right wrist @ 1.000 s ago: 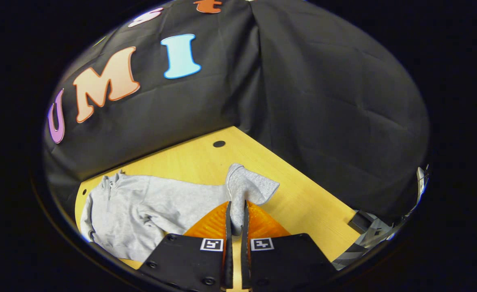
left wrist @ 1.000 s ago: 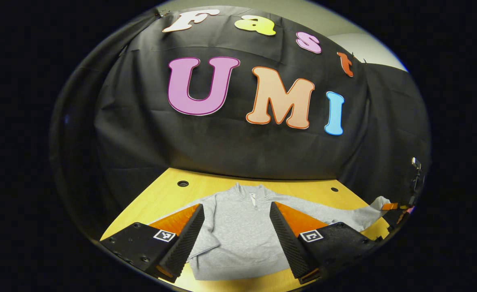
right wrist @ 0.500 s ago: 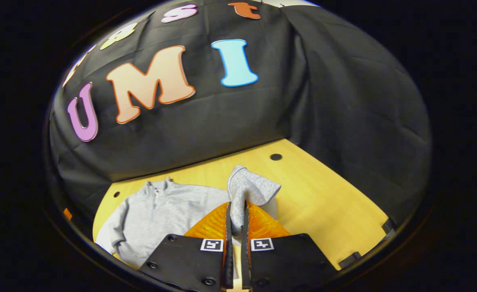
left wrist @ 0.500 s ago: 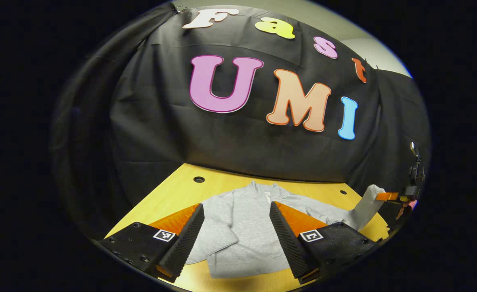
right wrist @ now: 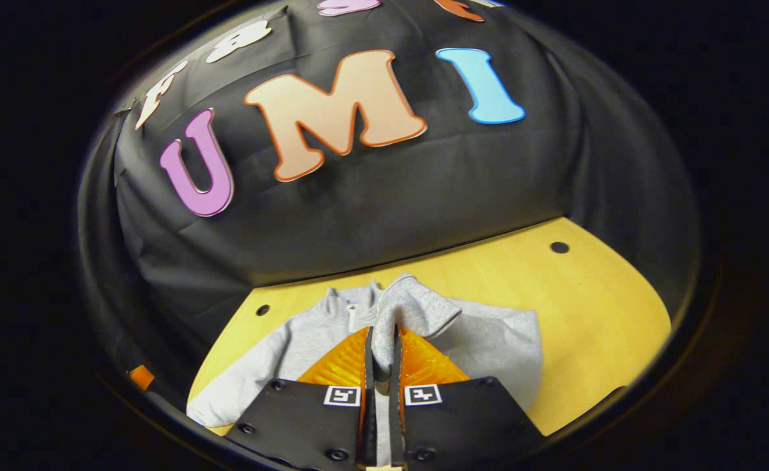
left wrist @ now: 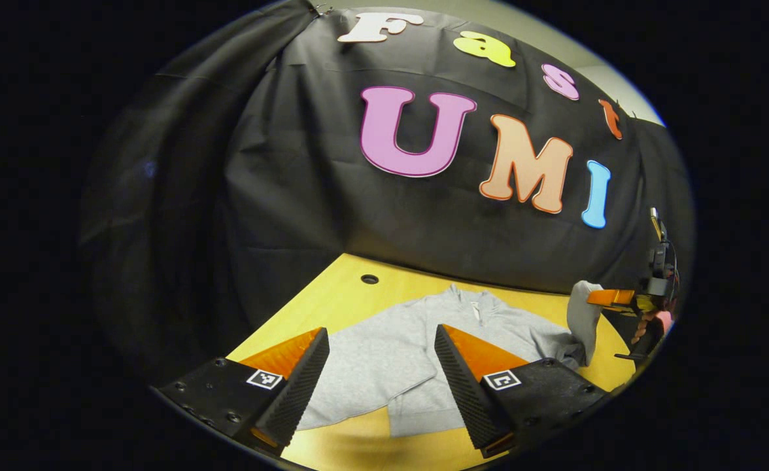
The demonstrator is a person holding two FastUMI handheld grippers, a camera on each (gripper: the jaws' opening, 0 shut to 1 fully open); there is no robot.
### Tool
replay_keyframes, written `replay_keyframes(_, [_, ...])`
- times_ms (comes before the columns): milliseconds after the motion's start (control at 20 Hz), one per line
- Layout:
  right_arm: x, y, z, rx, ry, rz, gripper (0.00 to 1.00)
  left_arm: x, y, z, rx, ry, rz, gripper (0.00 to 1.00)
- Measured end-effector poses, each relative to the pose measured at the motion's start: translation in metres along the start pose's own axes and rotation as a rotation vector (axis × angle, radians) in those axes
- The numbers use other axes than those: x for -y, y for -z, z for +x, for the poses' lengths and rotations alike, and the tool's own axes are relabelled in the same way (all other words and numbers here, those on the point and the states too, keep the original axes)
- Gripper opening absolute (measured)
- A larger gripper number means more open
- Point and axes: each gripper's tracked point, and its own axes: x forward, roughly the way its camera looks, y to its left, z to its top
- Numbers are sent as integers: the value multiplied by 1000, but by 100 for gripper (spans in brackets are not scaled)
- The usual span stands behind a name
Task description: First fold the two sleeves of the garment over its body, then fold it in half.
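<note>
In the left gripper view, the left gripper [left wrist: 379,366] hung with its fingers spread wide and nothing between them, above the near edge of the grey garment [left wrist: 397,347]. The garment lay flat on the yellow table [left wrist: 332,294], collar toward the booth wall. Beyond the garment's far side, the right gripper [left wrist: 610,297] held the cuff of a sleeve [left wrist: 581,317] lifted off the table.

In the right gripper view, the right gripper [right wrist: 380,356] was closed tight on the sleeve [right wrist: 410,311], both fingers pressing the cloth, its cuff raised over the garment [right wrist: 489,347] body near the collar.
</note>
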Motion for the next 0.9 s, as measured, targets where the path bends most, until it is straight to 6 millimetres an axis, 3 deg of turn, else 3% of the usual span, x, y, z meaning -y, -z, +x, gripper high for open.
replay_keyframes(300, [-87, 18, 38, -27, -147, -21, 10, -34, 9, -11, -23, -48, -16, 95])
replay_keyframes(550, [-155, 59, 70, -105, -267, -5, 10, -61, 20, -19, -48, -78, -30, 95])
replay_keyframes(750, [-185, 107, 106, -178, -296, -35, 10, -81, 38, -26, -81, -108, -74, 95])
replay_keyframes(900, [-194, 129, 131, -212, -284, -75, 10, -100, 57, -30, -115, -147, -100, 95])
